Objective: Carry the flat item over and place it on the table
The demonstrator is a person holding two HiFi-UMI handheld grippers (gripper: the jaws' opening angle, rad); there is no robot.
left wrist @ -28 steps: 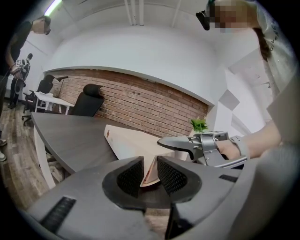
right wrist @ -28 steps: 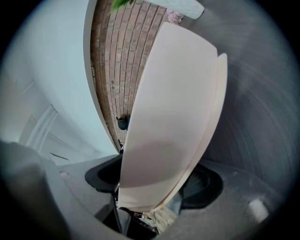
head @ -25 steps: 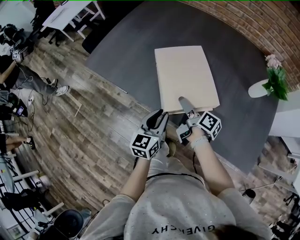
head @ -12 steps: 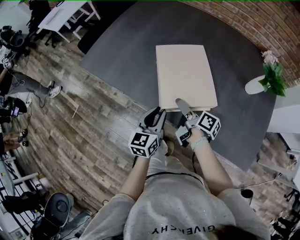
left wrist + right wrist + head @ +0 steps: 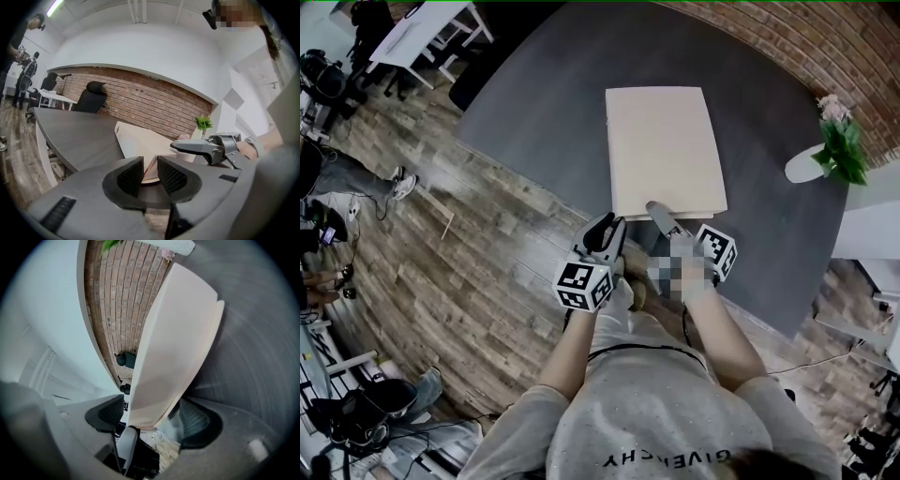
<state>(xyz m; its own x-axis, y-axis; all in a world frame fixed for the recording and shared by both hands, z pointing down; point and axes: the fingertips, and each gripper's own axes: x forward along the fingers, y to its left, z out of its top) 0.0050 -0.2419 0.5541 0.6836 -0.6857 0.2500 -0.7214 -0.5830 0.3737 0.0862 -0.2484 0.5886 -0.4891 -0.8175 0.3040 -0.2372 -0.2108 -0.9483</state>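
The flat item is a pale beige board (image 5: 664, 150), lying lengthwise over the dark grey table (image 5: 553, 103). My right gripper (image 5: 661, 214) is shut on the middle of its near edge, one jaw above and one below. In the right gripper view the board (image 5: 173, 343) runs out from between the jaws (image 5: 152, 416) toward the brick wall. My left gripper (image 5: 607, 228) hangs just left of the board's near corner, shut apart from a narrow slit and holding nothing. From the left gripper view (image 5: 150, 171) the board (image 5: 140, 143) looks slightly raised at its near end.
A green plant in a white vase (image 5: 834, 150) stands at the table's far right by the brick wall (image 5: 787, 47). A black office chair (image 5: 93, 93) sits behind the table. White desks (image 5: 422, 33) and seated people (image 5: 328, 169) line the left over the wood floor (image 5: 459, 281).
The board and my right gripper have shifted a little forward and left over the table. My left gripper has followed alongside. The people at the left have moved about.
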